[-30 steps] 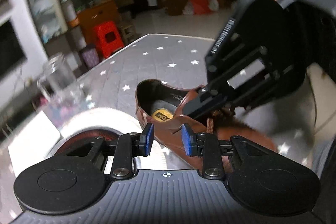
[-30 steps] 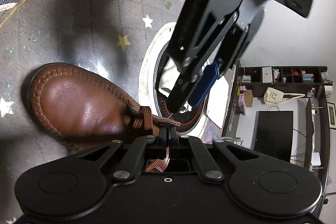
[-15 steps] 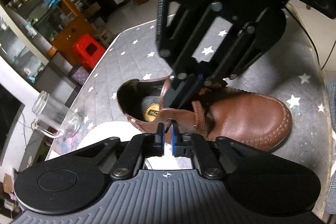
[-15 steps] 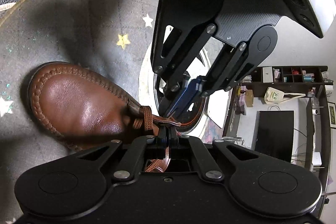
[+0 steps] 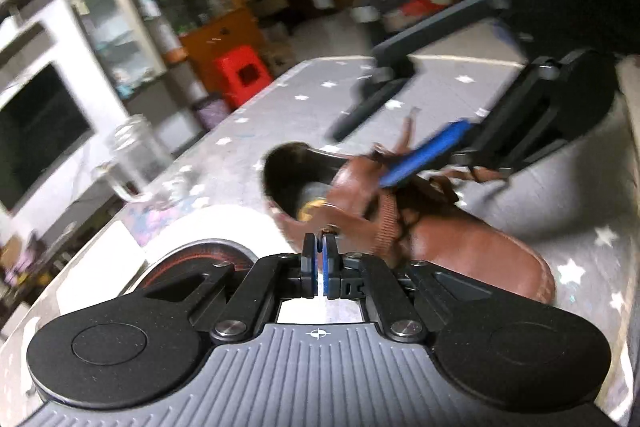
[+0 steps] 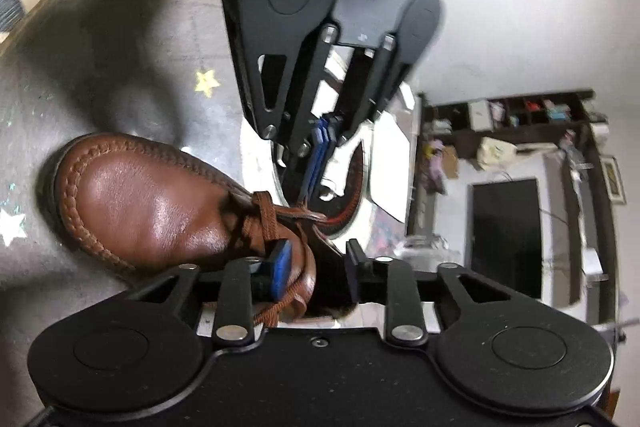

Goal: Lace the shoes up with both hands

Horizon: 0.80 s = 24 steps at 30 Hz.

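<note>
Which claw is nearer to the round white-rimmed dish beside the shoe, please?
Left. The left claw, shut on a lace end, hangs over the dish's rim; the right claw, opening, straddles the laces over the shoe.

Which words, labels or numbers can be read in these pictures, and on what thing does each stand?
None can be read.
Yellow insole label inside the shoe: too blurred.
Shelf items and wall picture: too small.

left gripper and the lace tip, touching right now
Touching. In the right wrist view the left gripper has its blue pads shut, with their tip meeting the end of the brown lace beside the shoe.
</note>
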Tool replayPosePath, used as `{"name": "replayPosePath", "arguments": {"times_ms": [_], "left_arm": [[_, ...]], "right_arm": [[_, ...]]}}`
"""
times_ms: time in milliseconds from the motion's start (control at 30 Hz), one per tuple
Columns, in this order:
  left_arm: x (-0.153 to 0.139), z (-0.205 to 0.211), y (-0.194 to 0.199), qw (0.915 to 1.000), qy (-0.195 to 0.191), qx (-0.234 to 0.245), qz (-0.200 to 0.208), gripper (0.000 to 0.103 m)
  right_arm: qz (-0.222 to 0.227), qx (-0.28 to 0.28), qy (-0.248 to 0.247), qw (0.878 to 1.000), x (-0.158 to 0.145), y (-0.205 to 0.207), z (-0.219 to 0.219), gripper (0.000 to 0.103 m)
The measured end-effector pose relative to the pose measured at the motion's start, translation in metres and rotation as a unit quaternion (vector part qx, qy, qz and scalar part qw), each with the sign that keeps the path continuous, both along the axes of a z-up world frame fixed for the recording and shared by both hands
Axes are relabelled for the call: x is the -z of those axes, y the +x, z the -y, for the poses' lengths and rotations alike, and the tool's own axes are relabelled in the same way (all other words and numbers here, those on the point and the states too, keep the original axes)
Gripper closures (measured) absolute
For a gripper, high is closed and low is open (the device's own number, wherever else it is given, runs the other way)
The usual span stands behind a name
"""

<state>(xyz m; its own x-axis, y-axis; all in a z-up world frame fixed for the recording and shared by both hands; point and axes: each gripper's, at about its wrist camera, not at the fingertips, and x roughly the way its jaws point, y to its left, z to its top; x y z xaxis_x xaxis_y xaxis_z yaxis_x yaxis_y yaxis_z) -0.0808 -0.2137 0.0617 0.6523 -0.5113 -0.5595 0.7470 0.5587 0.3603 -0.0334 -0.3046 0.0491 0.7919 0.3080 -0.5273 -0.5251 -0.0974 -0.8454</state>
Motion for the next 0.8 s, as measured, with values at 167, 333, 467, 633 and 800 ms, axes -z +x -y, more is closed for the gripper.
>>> {"name": "replayPosePath", "arguments": {"times_ms": [167, 333, 467, 633, 800], "left_arm": [[-0.026, -0.011, -0.008, 0.9970, -0.043, -0.053, 0.038, 0.101], [-0.041, -0.014, -0.007, 0.9934, -0.075, -0.078, 0.040, 0.101], [-0.045, -0.015, -0.009, 0.9922, -0.080, -0.090, 0.031, 0.101], [-0.051, -0.015, -0.008, 0.9921, -0.075, -0.097, 0.027, 0.100], [-0.050, -0.015, -0.005, 0.9916, -0.072, -0.104, 0.026, 0.099]], "right_arm": [[0.011, 0.051, 0.035, 0.998, -0.005, -0.013, 0.015, 0.068], [0.015, 0.107, 0.072, 0.992, -0.004, -0.016, 0.029, 0.068], [0.011, 0.152, 0.114, 0.982, 0.004, -0.019, 0.040, 0.068], [-0.004, 0.188, 0.169, 0.967, 0.012, -0.030, 0.045, 0.068], [-0.018, 0.211, 0.243, 0.947, 0.006, -0.035, 0.043, 0.068]]}}
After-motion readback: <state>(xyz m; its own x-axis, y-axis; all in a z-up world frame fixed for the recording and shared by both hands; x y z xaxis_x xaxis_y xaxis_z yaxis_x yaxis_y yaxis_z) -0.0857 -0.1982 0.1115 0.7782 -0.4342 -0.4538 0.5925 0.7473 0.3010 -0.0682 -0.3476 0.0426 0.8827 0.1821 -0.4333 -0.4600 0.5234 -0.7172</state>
